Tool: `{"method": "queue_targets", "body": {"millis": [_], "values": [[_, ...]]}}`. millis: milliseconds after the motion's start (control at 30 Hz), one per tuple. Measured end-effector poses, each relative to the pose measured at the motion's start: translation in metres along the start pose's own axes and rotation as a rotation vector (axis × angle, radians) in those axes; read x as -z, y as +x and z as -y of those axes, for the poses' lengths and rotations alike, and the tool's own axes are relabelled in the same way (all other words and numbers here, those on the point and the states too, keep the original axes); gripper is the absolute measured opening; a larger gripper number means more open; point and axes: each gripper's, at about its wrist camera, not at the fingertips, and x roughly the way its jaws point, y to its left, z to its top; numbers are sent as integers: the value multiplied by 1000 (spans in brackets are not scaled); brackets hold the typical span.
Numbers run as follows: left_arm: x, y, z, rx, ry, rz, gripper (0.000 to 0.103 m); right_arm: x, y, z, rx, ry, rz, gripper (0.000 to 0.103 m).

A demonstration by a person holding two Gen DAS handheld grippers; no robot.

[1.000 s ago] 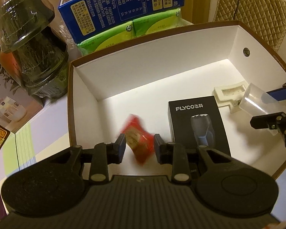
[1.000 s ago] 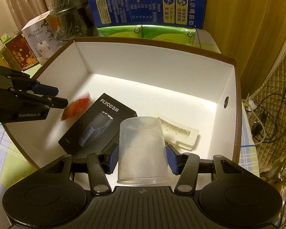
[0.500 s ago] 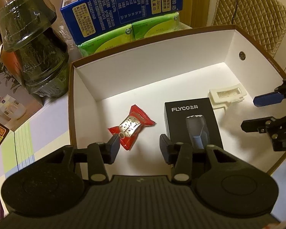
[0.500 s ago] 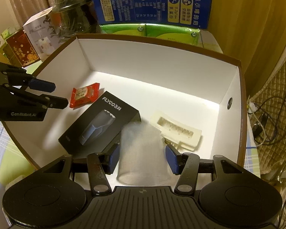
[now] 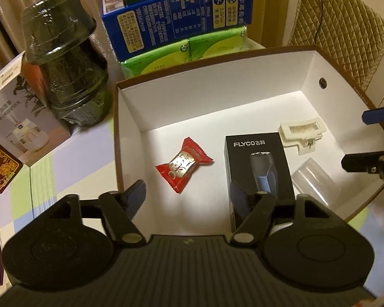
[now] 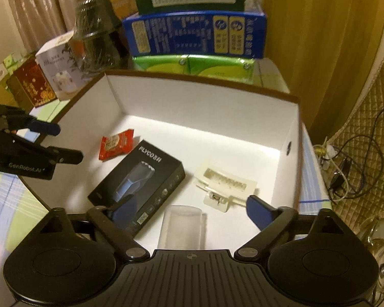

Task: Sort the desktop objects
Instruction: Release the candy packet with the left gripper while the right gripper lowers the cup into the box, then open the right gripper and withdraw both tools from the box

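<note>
A white box with a brown rim (image 5: pixel 116 133) holds a red wrapped candy (image 5: pixel 184 165), a black FLYCO box (image 5: pixel 258 176), a cream clip (image 5: pixel 302 133) and a clear plastic cup (image 5: pixel 315 181) on its side. My left gripper (image 5: pixel 187 194) hovers over the box's near left, jaws opening, with nothing between its pads; the candy lies beyond them. My right gripper (image 6: pixel 189 204) hovers over the cup (image 6: pixel 183 226), jaws opening wide, pads apart from it. The candy (image 6: pixel 116 147), FLYCO box (image 6: pixel 138 181), clip (image 6: pixel 225 184) and left gripper (image 6: pixel 66 142) also show in the right wrist view.
Behind the box stand green packs (image 5: pixel 166 56) under a blue carton (image 5: pixel 176 23). A dark wrapped jar stack (image 5: pixel 64 64) and a humidifier box (image 5: pixel 20 117) crowd the left. A quilted chair back (image 5: pixel 340 38) and cables (image 6: pixel 350 168) are on the right.
The left jaws let go of the candy, which now lies on the box floor. The right jaws released the cup, now lying in the box. Both grippers widened and rose a little.
</note>
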Motion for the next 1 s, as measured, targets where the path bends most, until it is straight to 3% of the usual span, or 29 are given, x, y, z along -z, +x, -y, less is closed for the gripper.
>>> {"method": "queue_targets", "body": {"millis": [200, 1000], "values": [[2, -22, 2, -11, -24, 50, 86, 1, -19, 0, 3, 23, 36, 101], [32, -99, 18, -50, -96, 140, 93, 34, -75, -23, 11, 42, 82, 101]]}}
